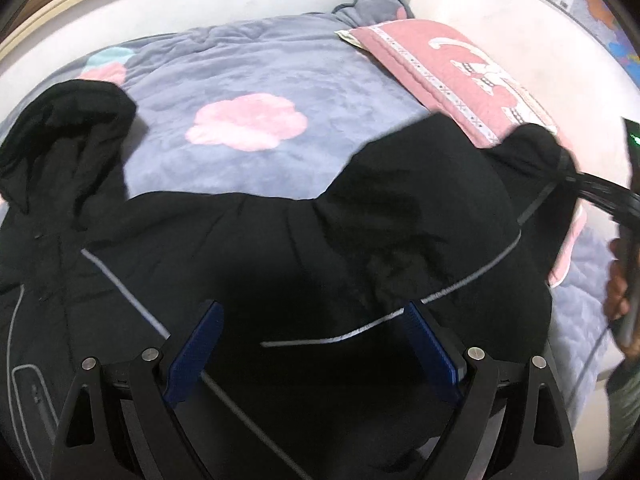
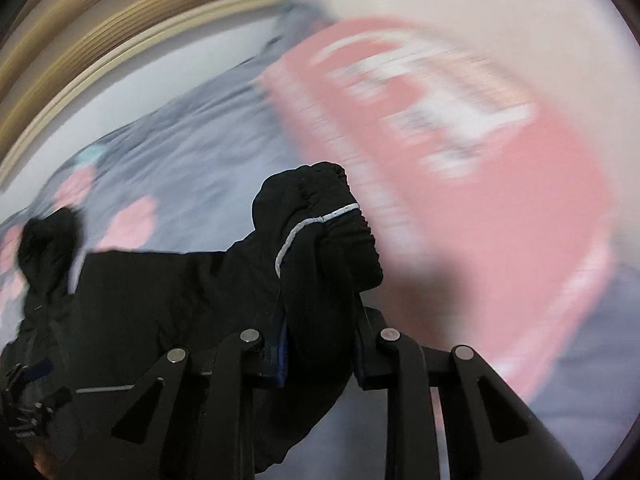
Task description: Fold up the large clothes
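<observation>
A large black jacket (image 1: pixel 248 264) with thin grey piping lies spread on the bed, its hood (image 1: pixel 68 136) at the far left. My left gripper (image 1: pixel 312 320) is open just above the jacket's body, blue pads (image 1: pixel 196 344) apart, holding nothing. My right gripper (image 2: pixel 320 320) is shut on the jacket's sleeve cuff (image 2: pixel 320 224) and holds it raised above the bed. In the left wrist view the sleeve (image 1: pixel 532 152) is lifted at the right, the right gripper (image 1: pixel 568 172) pinching its end.
The bed has a grey-blue blanket (image 1: pixel 280 72) with pink flowers. A pink pillow (image 1: pixel 452 76) lies at the right, blurred in the right wrist view (image 2: pixel 460 168). A white wall (image 1: pixel 520 12) with a map stands beyond. The person's hand (image 1: pixel 618 280) shows at the right edge.
</observation>
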The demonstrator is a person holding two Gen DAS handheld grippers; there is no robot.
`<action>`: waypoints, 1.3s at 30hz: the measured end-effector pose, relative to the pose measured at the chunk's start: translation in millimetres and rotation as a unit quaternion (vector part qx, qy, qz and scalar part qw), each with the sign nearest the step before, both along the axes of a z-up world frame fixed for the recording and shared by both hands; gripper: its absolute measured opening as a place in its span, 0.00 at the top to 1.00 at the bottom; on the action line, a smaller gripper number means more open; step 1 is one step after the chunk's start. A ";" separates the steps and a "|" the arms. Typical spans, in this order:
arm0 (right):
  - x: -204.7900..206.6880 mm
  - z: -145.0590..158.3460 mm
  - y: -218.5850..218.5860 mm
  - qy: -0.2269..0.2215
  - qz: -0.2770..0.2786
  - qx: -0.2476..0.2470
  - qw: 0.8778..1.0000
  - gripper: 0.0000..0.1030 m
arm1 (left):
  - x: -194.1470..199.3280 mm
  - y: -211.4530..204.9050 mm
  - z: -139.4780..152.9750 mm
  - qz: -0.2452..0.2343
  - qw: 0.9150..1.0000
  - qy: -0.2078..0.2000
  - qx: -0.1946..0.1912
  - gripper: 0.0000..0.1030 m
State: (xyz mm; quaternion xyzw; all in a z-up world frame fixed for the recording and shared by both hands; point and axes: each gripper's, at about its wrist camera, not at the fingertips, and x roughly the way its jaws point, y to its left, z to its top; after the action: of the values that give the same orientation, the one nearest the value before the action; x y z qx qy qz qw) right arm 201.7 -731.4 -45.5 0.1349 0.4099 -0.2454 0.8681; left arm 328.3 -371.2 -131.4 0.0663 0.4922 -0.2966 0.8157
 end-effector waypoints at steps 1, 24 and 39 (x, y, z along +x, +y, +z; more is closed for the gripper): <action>-9.7 3.3 -8.3 0.003 -0.011 -0.006 1.000 0.73 | 0.0 -5.2 -5.1 -0.002 1.000 0.002 0.003 0.11; 4.8 45.4 119.1 -0.017 0.086 0.030 0.996 0.76 | -20.4 133.4 63.1 0.058 0.998 -0.013 -0.036 0.11; 95.6 24.5 470.6 0.008 0.313 0.077 0.947 0.76 | -36.9 361.1 95.3 0.219 0.975 -0.035 -0.034 0.11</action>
State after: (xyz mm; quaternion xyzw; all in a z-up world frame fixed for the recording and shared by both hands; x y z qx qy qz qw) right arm 297.3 -260.8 -21.0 0.0640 0.4562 0.0696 0.8848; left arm 291.3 -10.2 -36.1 -0.0607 0.4554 -0.1254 0.8793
